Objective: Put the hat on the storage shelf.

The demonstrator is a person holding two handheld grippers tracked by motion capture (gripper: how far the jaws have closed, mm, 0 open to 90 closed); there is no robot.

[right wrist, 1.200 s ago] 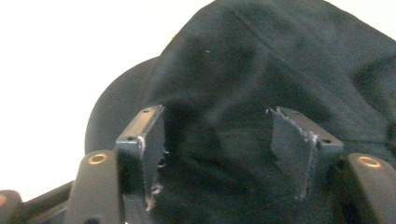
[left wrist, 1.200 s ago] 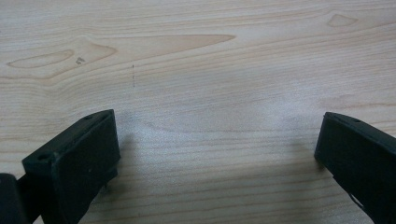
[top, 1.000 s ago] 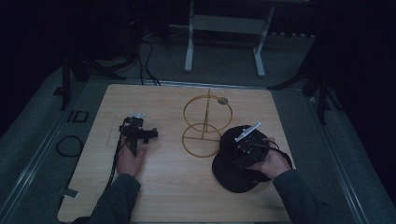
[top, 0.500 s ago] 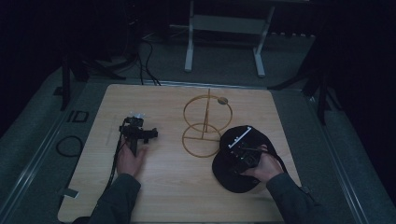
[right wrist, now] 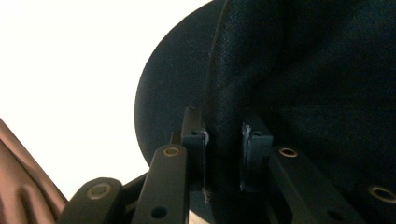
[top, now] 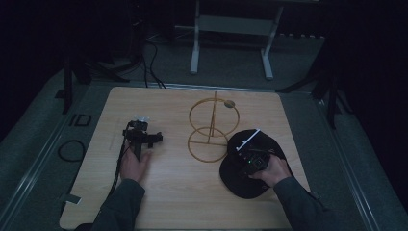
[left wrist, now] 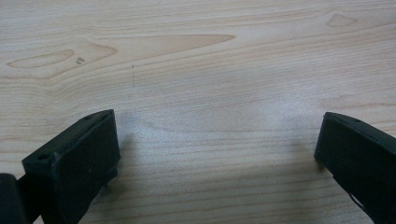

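Note:
A black cap (top: 236,179) lies on the right side of the wooden table (top: 178,202). My right gripper (top: 253,162) rests on top of it, held by a hand. In the right gripper view the right gripper (right wrist: 224,133) is shut on a fold of the cap's fabric (right wrist: 303,70) by the brim. A gold wire stand (top: 211,126) with two rings on a post stands at the table's middle, just left of the cap. My left gripper (top: 140,131) sits on the table at the left, and in its own view it (left wrist: 217,135) is open over bare wood.
A white strip (top: 248,139) lies at the cap's far edge. A metal frame's legs (top: 195,43) stand on the floor beyond the table. Cables (top: 72,150) lie on the floor at the left. Dark stands flank the table.
My right hand and gripper have shifted slightly toward the near edge on the cap. The left gripper has stayed still.

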